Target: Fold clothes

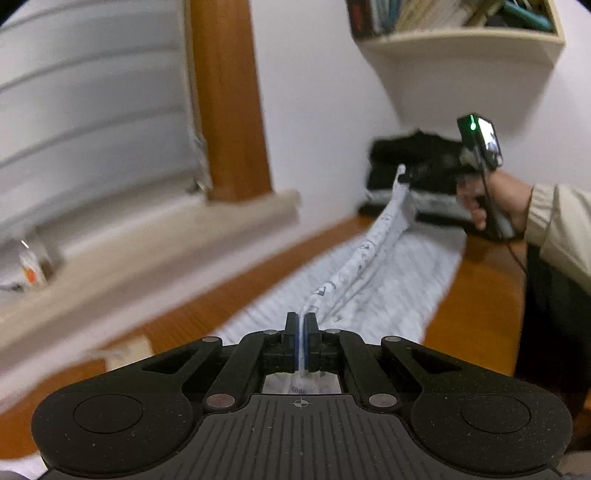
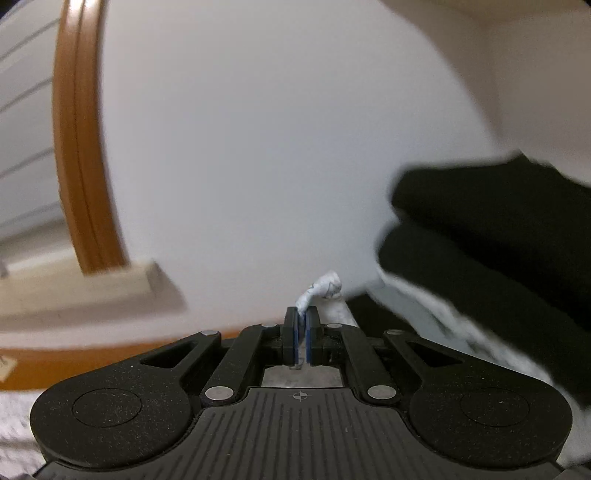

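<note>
A white patterned garment [image 1: 373,254] is stretched taut above the wooden table [image 1: 476,314], between the two grippers. My left gripper [image 1: 302,325] is shut on its near edge, with cloth pinched between the blue pads. The far end is held by my right gripper [image 1: 404,175], which a person's hand [image 1: 491,201] carries at the right. In the right wrist view, my right gripper [image 2: 302,321] is shut on a small twisted tip of the same garment [image 2: 321,288], which pokes out above the pads. More of the cloth lies flat on the table below.
A stack of folded black and white clothes [image 1: 410,177] sits at the table's far end against the white wall; the folded stack [image 2: 487,251] looms close on the right. A wooden window frame [image 1: 229,99] and sill stand left. A bookshelf [image 1: 458,33] hangs above.
</note>
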The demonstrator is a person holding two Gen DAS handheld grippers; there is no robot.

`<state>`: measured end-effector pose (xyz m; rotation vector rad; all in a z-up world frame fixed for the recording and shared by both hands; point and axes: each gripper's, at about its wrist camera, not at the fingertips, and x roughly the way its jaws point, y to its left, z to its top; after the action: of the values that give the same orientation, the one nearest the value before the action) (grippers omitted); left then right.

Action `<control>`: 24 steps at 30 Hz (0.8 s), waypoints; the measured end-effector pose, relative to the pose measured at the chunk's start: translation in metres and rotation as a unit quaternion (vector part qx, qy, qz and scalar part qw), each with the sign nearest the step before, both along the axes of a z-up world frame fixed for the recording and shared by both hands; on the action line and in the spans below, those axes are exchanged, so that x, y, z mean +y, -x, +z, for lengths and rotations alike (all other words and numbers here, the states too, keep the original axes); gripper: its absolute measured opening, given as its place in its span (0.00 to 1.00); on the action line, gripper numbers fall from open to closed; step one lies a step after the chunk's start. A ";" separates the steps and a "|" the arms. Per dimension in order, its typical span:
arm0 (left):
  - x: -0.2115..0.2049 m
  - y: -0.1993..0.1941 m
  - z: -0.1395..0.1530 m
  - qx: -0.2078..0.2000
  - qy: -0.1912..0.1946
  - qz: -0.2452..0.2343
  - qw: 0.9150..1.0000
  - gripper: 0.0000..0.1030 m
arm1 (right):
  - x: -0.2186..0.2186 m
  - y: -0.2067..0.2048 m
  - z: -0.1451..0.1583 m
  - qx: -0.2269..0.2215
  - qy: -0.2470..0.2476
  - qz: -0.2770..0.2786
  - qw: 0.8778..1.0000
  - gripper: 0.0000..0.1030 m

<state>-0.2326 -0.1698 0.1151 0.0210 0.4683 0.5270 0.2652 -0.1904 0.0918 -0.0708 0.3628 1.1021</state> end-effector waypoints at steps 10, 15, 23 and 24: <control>-0.026 0.000 0.011 -0.011 0.022 -0.053 0.998 0.02 | -0.025 0.006 0.055 -0.045 -0.092 0.003 0.995 0.04; -0.037 -0.030 -0.040 0.046 0.080 -0.095 0.991 0.06 | -0.061 -0.027 -0.025 0.007 0.082 -0.037 0.996 0.07; 0.019 0.011 -0.041 0.036 0.084 -0.011 0.996 0.34 | -0.074 -0.023 -0.051 -0.012 0.129 -0.053 0.990 0.40; 0.028 0.018 -0.040 0.035 0.083 0.003 0.996 0.34 | -0.073 -0.019 -0.048 -0.010 0.120 -0.039 0.992 0.40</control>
<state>-0.2506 -0.1419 0.0749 -0.1217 0.5792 0.4922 0.2840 -0.2636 0.0442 -0.2776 0.4760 0.9759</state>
